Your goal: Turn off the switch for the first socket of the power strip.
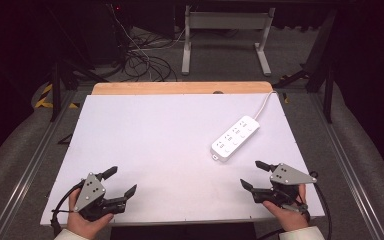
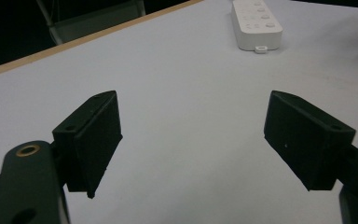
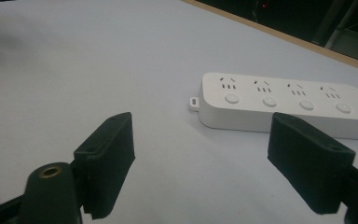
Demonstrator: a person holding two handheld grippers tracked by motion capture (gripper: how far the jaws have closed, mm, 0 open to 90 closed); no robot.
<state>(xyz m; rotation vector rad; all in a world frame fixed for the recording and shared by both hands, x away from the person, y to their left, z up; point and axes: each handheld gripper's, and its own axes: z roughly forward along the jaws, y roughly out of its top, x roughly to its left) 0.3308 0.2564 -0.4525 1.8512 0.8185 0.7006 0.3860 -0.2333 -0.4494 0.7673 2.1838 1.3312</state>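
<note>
A white power strip [image 1: 235, 137] with several sockets and round buttons lies on the white table [image 1: 160, 145] right of centre, its cable running off toward the far edge. In the left gripper view the power strip [image 2: 256, 21] shows far off at the top. The right gripper view has the power strip [image 3: 279, 105] close ahead, just beyond the jaws. My left gripper [image 1: 122, 181] rests near the front left corner, open, with nothing between its jaws. My right gripper [image 1: 253, 175] sits near the front right, a short way in front of the strip, open and holding nothing.
The table's wooden far edge [image 1: 180, 88] runs along the back. Beyond it stand a white metal frame [image 1: 225, 35] and a tangle of cables [image 1: 140, 55] on the floor. Grey padded rails flank the table on both sides.
</note>
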